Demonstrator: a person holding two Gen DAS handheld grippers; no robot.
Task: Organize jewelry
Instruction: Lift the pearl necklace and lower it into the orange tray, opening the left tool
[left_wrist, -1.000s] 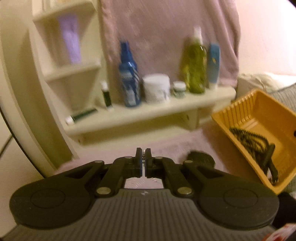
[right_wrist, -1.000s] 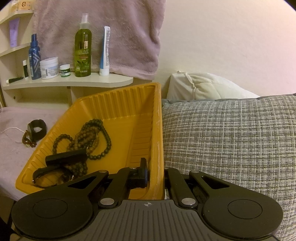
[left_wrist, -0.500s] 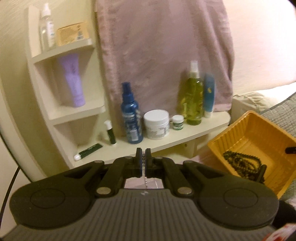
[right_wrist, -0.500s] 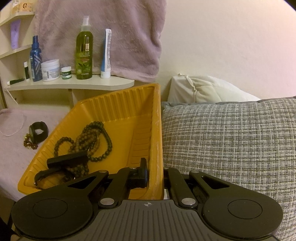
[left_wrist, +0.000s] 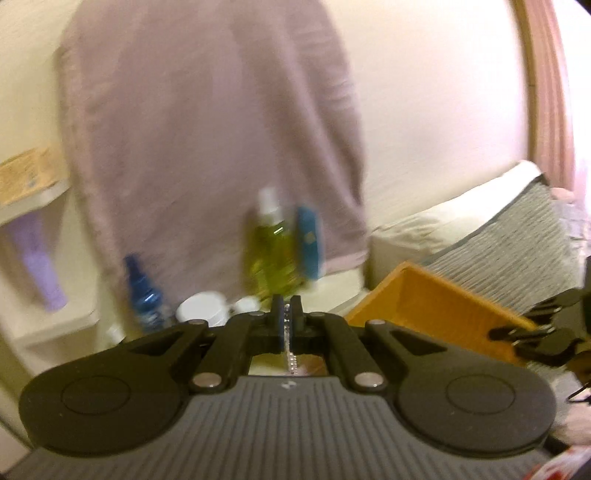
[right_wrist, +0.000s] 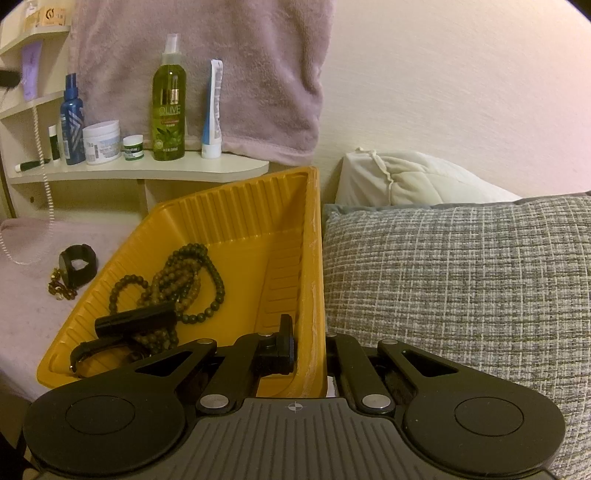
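My left gripper (left_wrist: 287, 317) is shut on a thin silvery chain (left_wrist: 291, 360) that dangles below its fingertips. In the right wrist view the same chain (right_wrist: 46, 177) hangs in a long line at the far left, its lower end looping just above the pink cover. My right gripper (right_wrist: 310, 343) is shut on the right wall of the yellow tray (right_wrist: 236, 210); one finger is inside, the other hidden behind the wall. Dark bead strands (right_wrist: 184, 277) and a black clip (right_wrist: 135, 319) lie in the tray. A black band (right_wrist: 77, 264) and a brown bead bracelet (right_wrist: 61, 288) rest on the cover.
A cream shelf (right_wrist: 147, 170) holds a green spray bottle (right_wrist: 169, 99), a blue bottle (right_wrist: 72, 118), a white jar (right_wrist: 101, 142) and a tube. A mauve towel (right_wrist: 221, 55) hangs behind. A grey woven pillow (right_wrist: 461, 277) presses against the tray's right side.
My left gripper has risen and tilted upward with the chain, lifting most of it off the pink cover. The right gripper and the tray have stayed put.
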